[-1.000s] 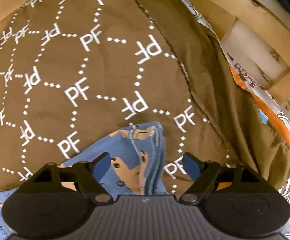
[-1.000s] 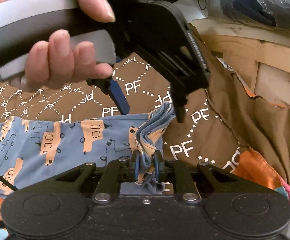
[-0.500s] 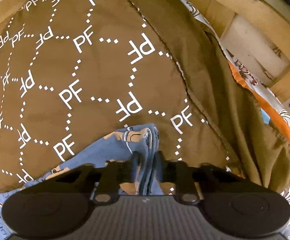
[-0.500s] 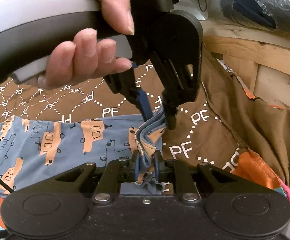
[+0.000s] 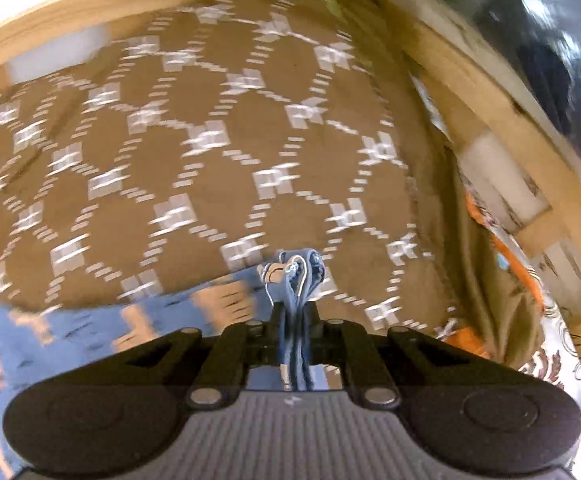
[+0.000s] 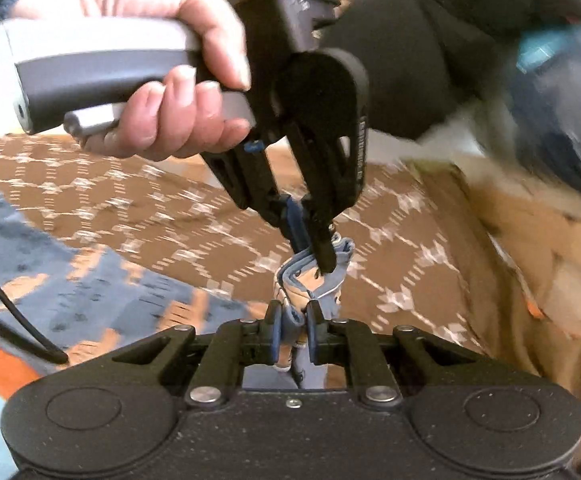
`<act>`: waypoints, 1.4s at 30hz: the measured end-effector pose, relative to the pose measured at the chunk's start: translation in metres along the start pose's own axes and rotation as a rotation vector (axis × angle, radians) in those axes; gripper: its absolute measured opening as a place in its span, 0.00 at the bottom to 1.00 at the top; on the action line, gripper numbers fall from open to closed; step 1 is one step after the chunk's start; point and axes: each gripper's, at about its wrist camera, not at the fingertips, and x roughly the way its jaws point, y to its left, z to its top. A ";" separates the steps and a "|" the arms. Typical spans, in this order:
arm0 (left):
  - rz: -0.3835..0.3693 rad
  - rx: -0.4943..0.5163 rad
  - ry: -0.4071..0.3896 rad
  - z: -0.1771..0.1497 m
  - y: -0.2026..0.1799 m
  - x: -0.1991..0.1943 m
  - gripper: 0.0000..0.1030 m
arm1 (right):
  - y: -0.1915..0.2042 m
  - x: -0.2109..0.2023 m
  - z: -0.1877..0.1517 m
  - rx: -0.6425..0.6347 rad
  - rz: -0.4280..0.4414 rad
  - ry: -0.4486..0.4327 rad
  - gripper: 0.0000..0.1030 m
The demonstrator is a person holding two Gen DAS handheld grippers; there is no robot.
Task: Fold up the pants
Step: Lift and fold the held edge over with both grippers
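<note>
The blue pants with an orange print lie on a brown bedspread with white "PF" marks. My left gripper is shut on the bunched end of the pants, which sticks up between its fingers. In the right wrist view the pants stretch away to the left, and my right gripper is shut on the same bunched end. The left gripper also shows there, held by a hand, pinching the same end just above my right fingers. The end is lifted off the bedspread.
A wooden bed frame runs along the far and right sides. Orange and patterned bedding lies bunched at the right edge. A black cable hangs at the left of the right wrist view.
My left gripper closed from open onto the pants end beside the right gripper. Both grippers then lifted the end upward; the views now are motion-blurred.
</note>
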 end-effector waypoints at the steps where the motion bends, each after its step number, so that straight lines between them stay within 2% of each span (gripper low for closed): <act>1: 0.016 -0.011 -0.021 -0.009 0.012 -0.009 0.09 | 0.007 -0.002 0.002 -0.029 0.035 -0.018 0.12; 5: 0.045 -0.056 -0.102 -0.052 0.066 -0.032 0.09 | 0.040 -0.001 0.006 -0.138 0.156 -0.037 0.11; 8: 0.011 -0.221 -0.108 -0.078 0.114 -0.032 0.09 | 0.069 0.008 0.006 -0.183 0.252 0.024 0.11; 11: 0.003 -0.322 -0.127 -0.099 0.155 -0.027 0.09 | 0.097 0.022 0.006 -0.237 0.314 0.086 0.10; 14: -0.007 -0.354 -0.179 -0.118 0.184 -0.019 0.09 | 0.120 0.043 0.004 -0.243 0.346 0.147 0.10; 18: -0.031 -0.338 -0.191 -0.131 0.207 -0.002 0.09 | 0.138 0.064 -0.009 -0.214 0.359 0.238 0.10; 22: -0.052 -0.297 -0.192 -0.140 0.216 0.007 0.10 | 0.147 0.067 -0.022 -0.254 0.353 0.231 0.12; 24: -0.069 -0.301 -0.198 -0.142 0.219 0.007 0.10 | 0.148 0.067 -0.024 -0.253 0.348 0.230 0.17; 27: -0.091 -0.326 -0.200 -0.145 0.224 0.009 0.11 | 0.147 0.068 -0.027 -0.249 0.338 0.235 0.18; 33: -0.074 -0.331 -0.203 -0.144 0.221 0.011 0.11 | 0.144 0.070 -0.027 -0.236 0.336 0.230 0.18; 36: -0.042 -0.302 -0.201 -0.141 0.214 0.009 0.10 | 0.145 0.067 -0.028 -0.245 0.337 0.221 0.18; 38: -0.039 -0.287 -0.207 -0.140 0.210 0.005 0.09 | 0.146 0.063 -0.028 -0.252 0.331 0.209 0.12; 42: -0.044 -0.231 -0.228 -0.137 0.205 -0.012 0.09 | 0.150 0.054 -0.022 -0.275 0.311 0.173 0.11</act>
